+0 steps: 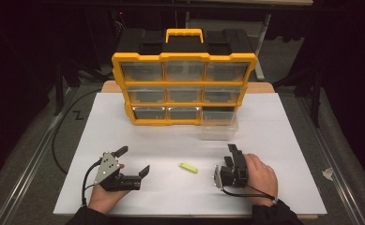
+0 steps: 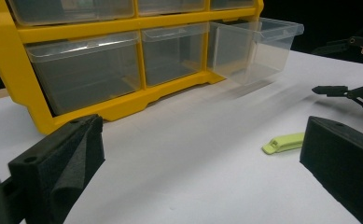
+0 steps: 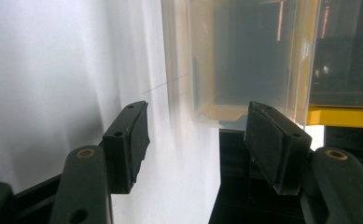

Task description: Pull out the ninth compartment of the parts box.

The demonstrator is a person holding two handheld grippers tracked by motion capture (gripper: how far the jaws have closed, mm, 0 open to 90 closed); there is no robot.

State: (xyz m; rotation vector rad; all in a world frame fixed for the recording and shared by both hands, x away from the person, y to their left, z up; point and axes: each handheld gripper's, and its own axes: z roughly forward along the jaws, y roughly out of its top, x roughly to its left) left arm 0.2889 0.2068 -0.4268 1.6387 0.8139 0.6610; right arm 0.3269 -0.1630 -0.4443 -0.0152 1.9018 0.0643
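In the high view the clip (image 1: 188, 167) lies flat on the white sheet (image 1: 274, 140) between the two grippers, its long axis running across the table and slightly tilted; the right gripper (image 1: 230, 156) looks a little nearer than the left gripper (image 1: 133, 161), whose jaws stand wide and empty. In the left gripper view the clip (image 2: 284, 142) sits ahead and right, by the right-hand jaw. In the right gripper view, half-open empty jaws face the pulled-out drawer (image 3: 244, 60), so the clip lies off to that gripper's side.
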